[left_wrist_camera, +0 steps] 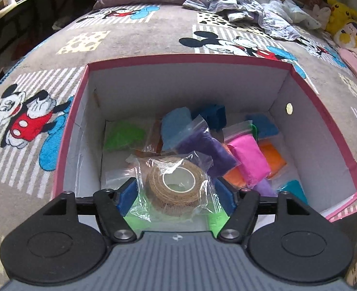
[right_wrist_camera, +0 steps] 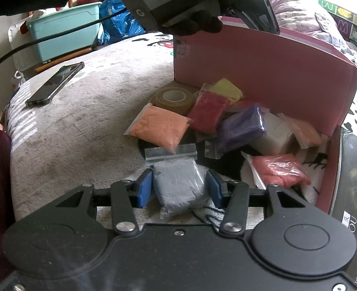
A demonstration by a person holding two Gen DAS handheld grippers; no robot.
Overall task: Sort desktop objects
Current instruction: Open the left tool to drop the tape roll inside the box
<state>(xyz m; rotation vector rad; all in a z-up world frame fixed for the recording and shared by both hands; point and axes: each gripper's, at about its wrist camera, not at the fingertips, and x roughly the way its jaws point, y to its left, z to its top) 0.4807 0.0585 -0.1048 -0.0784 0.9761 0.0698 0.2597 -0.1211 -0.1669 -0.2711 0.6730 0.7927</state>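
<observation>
In the left wrist view my left gripper (left_wrist_camera: 177, 190) is over the pink-rimmed box (left_wrist_camera: 190, 59). Its blue pads stand either side of a bagged tan tape roll (left_wrist_camera: 176, 185), with gaps at both sides. The box holds several bagged clay pieces: pink (left_wrist_camera: 248, 156), purple (left_wrist_camera: 208, 149), green (left_wrist_camera: 124, 135), blue (left_wrist_camera: 174, 127). In the right wrist view my right gripper (right_wrist_camera: 179, 188) has its blue pads close against a bagged grey clay block (right_wrist_camera: 178, 185) on the blanket. Ahead lie an orange bag (right_wrist_camera: 160, 126), a red bag (right_wrist_camera: 208, 111), a purple bag (right_wrist_camera: 242, 127) and another tan tape roll (right_wrist_camera: 174, 99).
A phone (right_wrist_camera: 55, 83) lies on the blanket at the left. The pink box wall (right_wrist_camera: 263, 72) stands behind the pile, with the other gripper and gloved hand (right_wrist_camera: 178, 2) above it. A teal bin (right_wrist_camera: 64, 34) is at the back. Clothes (left_wrist_camera: 239, 4) and plush toys (left_wrist_camera: 345, 24) lie beyond the box.
</observation>
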